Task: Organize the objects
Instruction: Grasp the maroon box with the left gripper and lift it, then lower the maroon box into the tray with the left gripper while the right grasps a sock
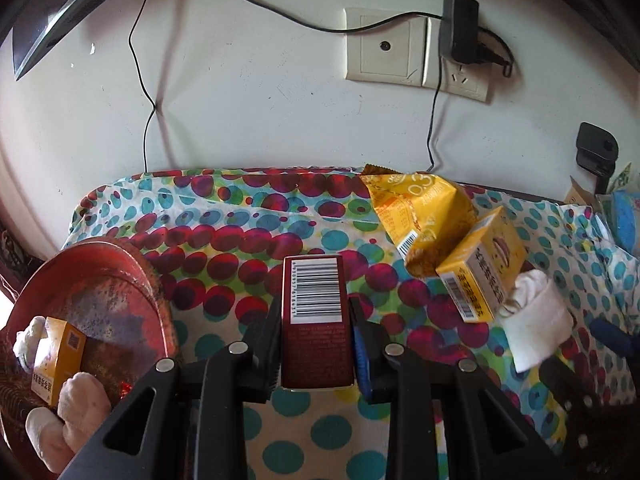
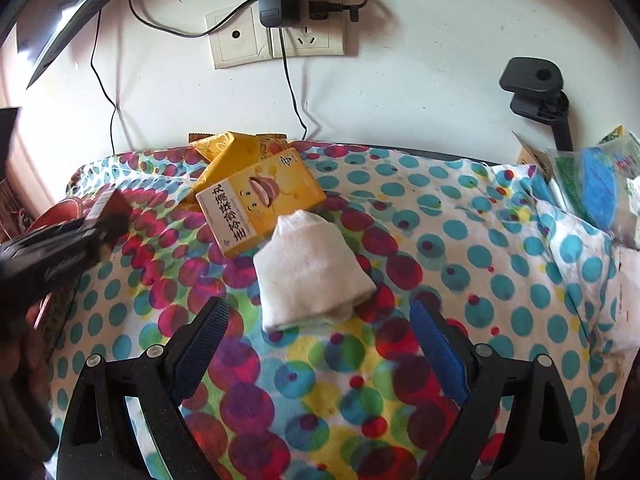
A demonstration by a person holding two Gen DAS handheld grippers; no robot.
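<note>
1. I see a polka-dot cloth-covered table [image 2: 460,240] under everything
2. Round red metal tray [image 1: 104,292] at left holds a small yellow box [image 1: 56,356] and white rolled socks [image 1: 80,404]
3. Folded white sock [image 2: 312,268] touches a yellow cardboard box [image 2: 260,204]; right gripper [image 2: 320,344] spread just short of it, empty
4. Left gripper [image 1: 316,344] pinching a dark red barcode box [image 1: 316,320]

Barcode on red box [image 1: 316,312]; "0.3" on yellow packet [image 1: 416,204]
</note>
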